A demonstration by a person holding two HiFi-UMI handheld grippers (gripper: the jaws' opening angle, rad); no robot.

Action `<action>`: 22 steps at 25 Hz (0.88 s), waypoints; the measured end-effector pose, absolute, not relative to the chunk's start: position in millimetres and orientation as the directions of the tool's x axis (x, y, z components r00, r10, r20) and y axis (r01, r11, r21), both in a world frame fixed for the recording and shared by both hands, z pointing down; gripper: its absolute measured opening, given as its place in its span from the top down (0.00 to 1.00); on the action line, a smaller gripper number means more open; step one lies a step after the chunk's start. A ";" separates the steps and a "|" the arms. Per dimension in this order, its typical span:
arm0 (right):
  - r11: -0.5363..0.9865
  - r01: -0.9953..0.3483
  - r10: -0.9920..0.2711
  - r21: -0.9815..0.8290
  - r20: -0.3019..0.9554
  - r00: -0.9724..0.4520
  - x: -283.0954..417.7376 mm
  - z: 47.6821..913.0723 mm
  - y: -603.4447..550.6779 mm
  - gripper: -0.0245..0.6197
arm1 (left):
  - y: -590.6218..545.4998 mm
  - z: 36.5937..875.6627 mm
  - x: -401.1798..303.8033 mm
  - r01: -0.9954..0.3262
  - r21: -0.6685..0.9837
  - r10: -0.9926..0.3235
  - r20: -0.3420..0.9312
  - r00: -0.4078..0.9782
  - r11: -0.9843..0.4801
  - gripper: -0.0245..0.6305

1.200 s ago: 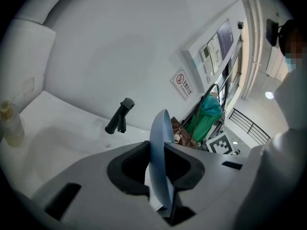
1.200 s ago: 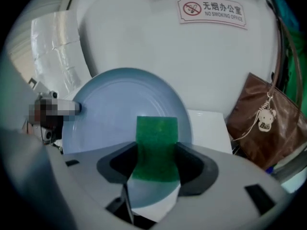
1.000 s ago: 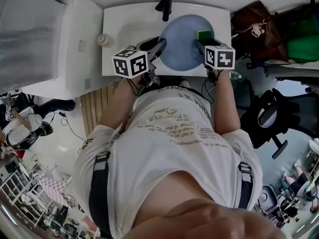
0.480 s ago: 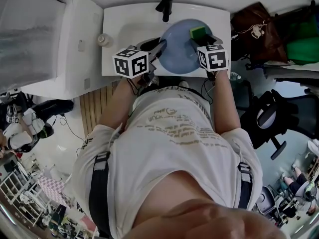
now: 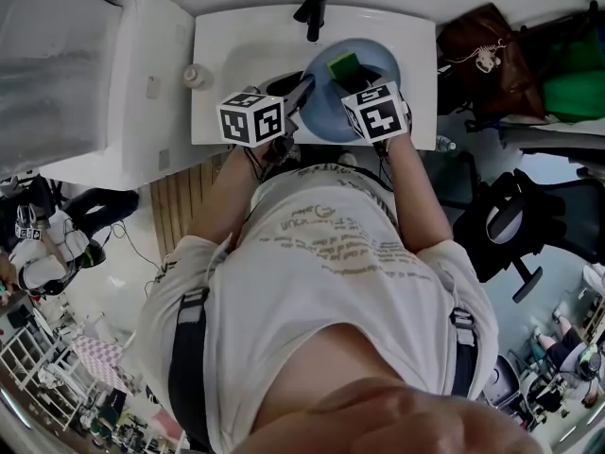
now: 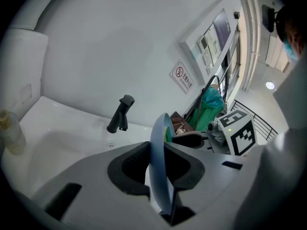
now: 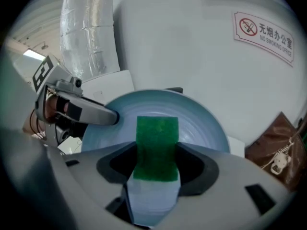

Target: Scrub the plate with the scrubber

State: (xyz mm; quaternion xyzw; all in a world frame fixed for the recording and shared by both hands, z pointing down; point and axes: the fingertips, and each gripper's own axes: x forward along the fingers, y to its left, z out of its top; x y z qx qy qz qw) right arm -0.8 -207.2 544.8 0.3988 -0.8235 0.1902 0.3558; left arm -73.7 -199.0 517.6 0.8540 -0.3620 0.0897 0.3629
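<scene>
Squarely, scrubber [image 7: 157, 131] clamped in right hand-held gripper [image 7: 156, 152] meets plate [image 7: 204, 128] (left hand-held gripper [image 6: 160, 159] pinches rim).

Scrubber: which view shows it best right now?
Right gripper view: the scrubber sits centred and large, clamped in the right tool, with the blue plate behind it. Head view gives only a small green patch over the plate; left gripper view, a green sliver behind the plate's rim.
</scene>
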 end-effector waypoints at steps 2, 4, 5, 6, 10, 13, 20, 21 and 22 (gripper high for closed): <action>0.624 -0.781 -0.517 -0.028 0.734 -0.439 -13.2 544.7 -202.2 0.59 | -200.5 519.0 -76.0 -0.690 0.557 -0.563 0.416 0.714 -0.462 0.85; 0.638 -0.770 -0.514 -0.021 0.732 -0.446 -23.9 543.0 -197.2 0.59 | -202.3 519.8 -79.1 -0.695 0.570 -0.581 0.409 0.703 -0.439 0.85; 0.650 -0.760 -0.511 -0.013 0.733 -0.449 -28.3 542.5 -194.7 0.59 | -203.2 520.3 -80.8 -0.696 0.580 -0.592 0.405 0.697 -0.424 0.85; 0.664 -0.748 -0.504 -0.006 0.735 -0.453 -33.0 542.5 -191.6 0.59 | -204.1 521.1 -82.6 -0.697 0.590 -0.603 0.400 0.690 -0.406 0.85; 0.689 -0.725 -0.486 0.009 0.747 -0.454 -43.4 546.2 -182.3 0.59 | -204.9 525.1 -87.6 -0.695 0.625 -0.628 0.391 0.672 -0.355 0.85; 0.669 -0.743 -0.488 -0.016 0.745 -0.455 -37.5 547.8 -184.4 0.59 | -202.2 526.6 -86.1 -0.690 0.634 -0.627 0.389 0.675 -0.350 0.85; 0.538 -0.840 -0.519 -0.069 0.758 -0.394 9.5 563.5 -196.3 0.58 | -202.6 521.8 -86.4 -0.672 0.647 -0.633 0.359 0.686 -0.361 0.85; 0.516 -0.853 -0.525 -0.073 0.760 -0.383 17.4 564.6 -198.4 0.58 | -203.4 520.7 -87.4 -0.667 0.652 -0.635 0.352 0.687 -0.360 0.85; 0.494 -0.866 -0.531 -0.078 0.762 -0.372 25.1 565.3 -200.6 0.58 | -204.2 519.5 -88.2 -0.663 0.657 -0.638 0.346 0.688 -0.358 0.85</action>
